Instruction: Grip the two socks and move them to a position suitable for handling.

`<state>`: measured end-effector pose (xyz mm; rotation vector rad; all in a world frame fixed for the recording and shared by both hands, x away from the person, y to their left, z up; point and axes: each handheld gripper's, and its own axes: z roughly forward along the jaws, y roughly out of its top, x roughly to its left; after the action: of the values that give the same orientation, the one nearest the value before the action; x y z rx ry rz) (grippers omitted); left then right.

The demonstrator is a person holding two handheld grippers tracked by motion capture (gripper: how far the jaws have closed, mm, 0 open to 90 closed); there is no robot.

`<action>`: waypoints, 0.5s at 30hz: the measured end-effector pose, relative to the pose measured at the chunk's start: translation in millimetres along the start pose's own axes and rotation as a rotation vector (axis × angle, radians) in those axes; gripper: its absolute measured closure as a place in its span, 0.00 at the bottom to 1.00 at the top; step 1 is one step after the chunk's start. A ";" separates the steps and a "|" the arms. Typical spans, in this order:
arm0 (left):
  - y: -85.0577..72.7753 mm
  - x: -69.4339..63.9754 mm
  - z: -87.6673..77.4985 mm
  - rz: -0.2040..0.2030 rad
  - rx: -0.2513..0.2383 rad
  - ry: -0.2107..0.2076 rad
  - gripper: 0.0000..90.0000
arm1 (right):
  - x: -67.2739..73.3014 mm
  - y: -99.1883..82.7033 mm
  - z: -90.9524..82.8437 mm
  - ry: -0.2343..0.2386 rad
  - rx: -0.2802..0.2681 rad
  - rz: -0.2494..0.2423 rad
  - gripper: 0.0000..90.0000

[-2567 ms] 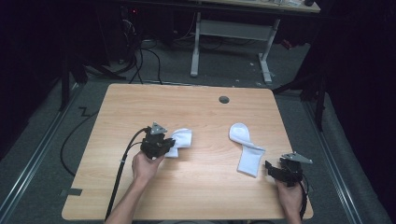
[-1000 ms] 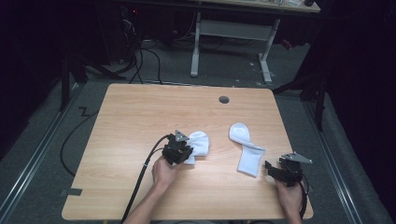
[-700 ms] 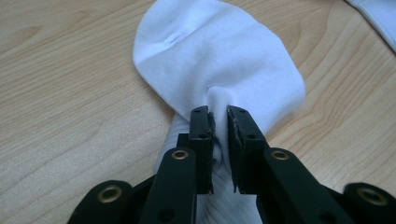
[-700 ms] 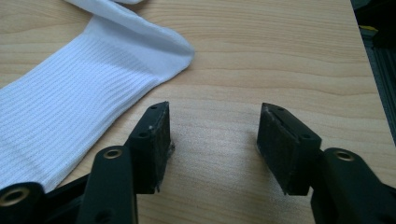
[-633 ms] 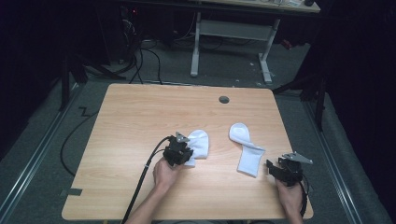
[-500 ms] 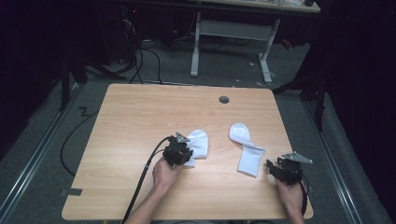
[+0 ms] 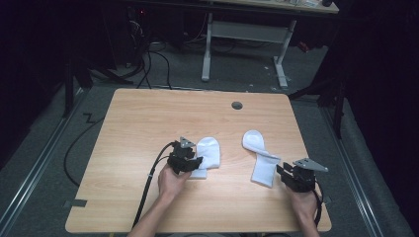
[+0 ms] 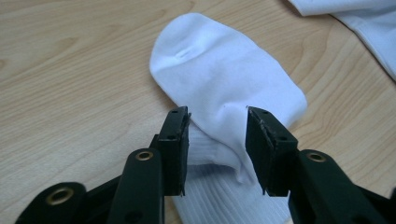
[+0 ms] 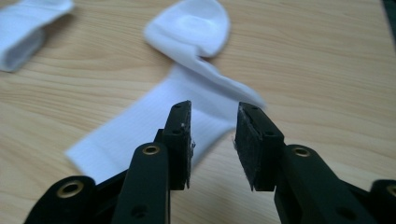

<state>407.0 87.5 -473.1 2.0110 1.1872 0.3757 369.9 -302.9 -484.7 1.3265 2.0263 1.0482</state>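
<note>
Two white ribbed cotton socks lay on the light wooden table (image 7: 133, 128). The left gripper (image 7: 193, 163), its jaws just having opened, stood parted around the folded left sock (image 8: 224, 84) without pressing it. The right gripper (image 7: 280, 173), jaws just having narrowed yet still apart, hovered just near of the stretched-out right sock (image 9: 187, 93).

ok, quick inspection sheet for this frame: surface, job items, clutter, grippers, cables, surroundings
surface: wooden table, grommet hole near far edge.
job's things: folded white sock mid-table; second white sock lying flat to its right.
clutter: nothing seen.
grippers: left gripper jaws just been opening, apart around the folded sock, not pressing. right gripper jaws just been closing, nothing between them, short of second sock.
cables: black cable trails from left gripper.
surroundings: dark room, desk frame, floor cables.
</note>
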 end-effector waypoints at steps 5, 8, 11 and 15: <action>5.7 4.2 2.1 0.001 -0.011 0.014 0.60 | 31.0 11.6 7.9 0.108 -0.009 -0.054 0.76; 6.6 5.6 4.2 0.000 -0.002 0.017 0.58 | 41.0 14.6 10.9 0.131 -0.011 -0.069 0.77; 8.4 7.0 7.7 0.009 0.005 0.021 0.57 | 58.1 19.8 18.3 0.171 -0.005 -0.108 0.77; 11.0 8.1 9.7 0.009 0.004 0.023 0.57 | 68.6 22.8 23.4 0.204 -0.002 -0.116 0.77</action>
<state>423.7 86.8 -472.5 2.0211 1.1938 0.4018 371.9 -227.1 -479.3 1.1251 2.2206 1.1721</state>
